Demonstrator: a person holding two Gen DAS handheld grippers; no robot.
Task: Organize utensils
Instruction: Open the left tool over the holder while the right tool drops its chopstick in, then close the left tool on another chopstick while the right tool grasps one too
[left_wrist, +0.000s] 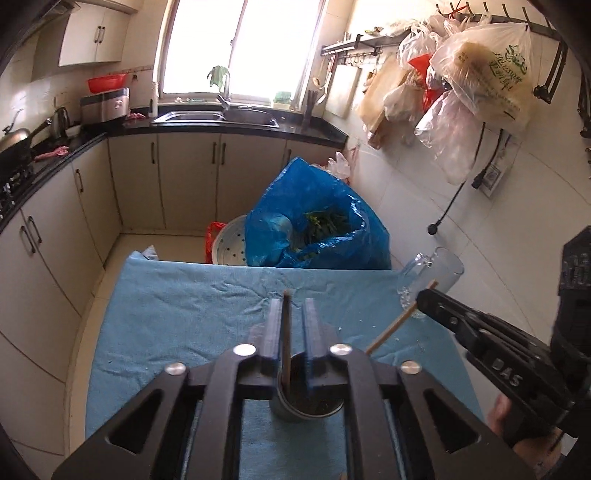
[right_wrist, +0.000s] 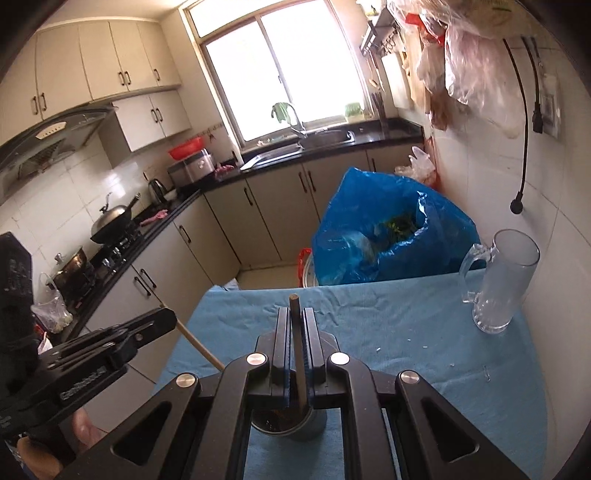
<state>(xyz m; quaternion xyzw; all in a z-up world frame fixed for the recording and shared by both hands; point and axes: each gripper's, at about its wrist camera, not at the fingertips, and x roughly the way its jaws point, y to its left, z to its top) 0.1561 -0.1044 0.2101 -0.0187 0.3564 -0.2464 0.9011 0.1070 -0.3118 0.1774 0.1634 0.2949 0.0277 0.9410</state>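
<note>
A round metal cup (left_wrist: 306, 404) stands on the blue cloth (left_wrist: 184, 302), right under both grippers; it also shows in the right wrist view (right_wrist: 291, 424). My left gripper (left_wrist: 291, 306) holds a brown chopstick (left_wrist: 286, 332) against its left finger, the lower end inside the cup; a gap shows to the right finger. My right gripper (right_wrist: 295, 317) is shut on a second chopstick (right_wrist: 297, 350), also reaching into the cup. In the left wrist view the right gripper (left_wrist: 428, 295) holds its chopstick (left_wrist: 395, 325) slanted. The left gripper (right_wrist: 162, 317) shows at left in the right wrist view.
A clear glass mug (right_wrist: 502, 280) stands at the cloth's far right by the tiled wall. A blue plastic bag (left_wrist: 317, 225) with greens and a white perforated tray (left_wrist: 231, 243) sit beyond the table's far edge. Counters, sink and stove line the left and back.
</note>
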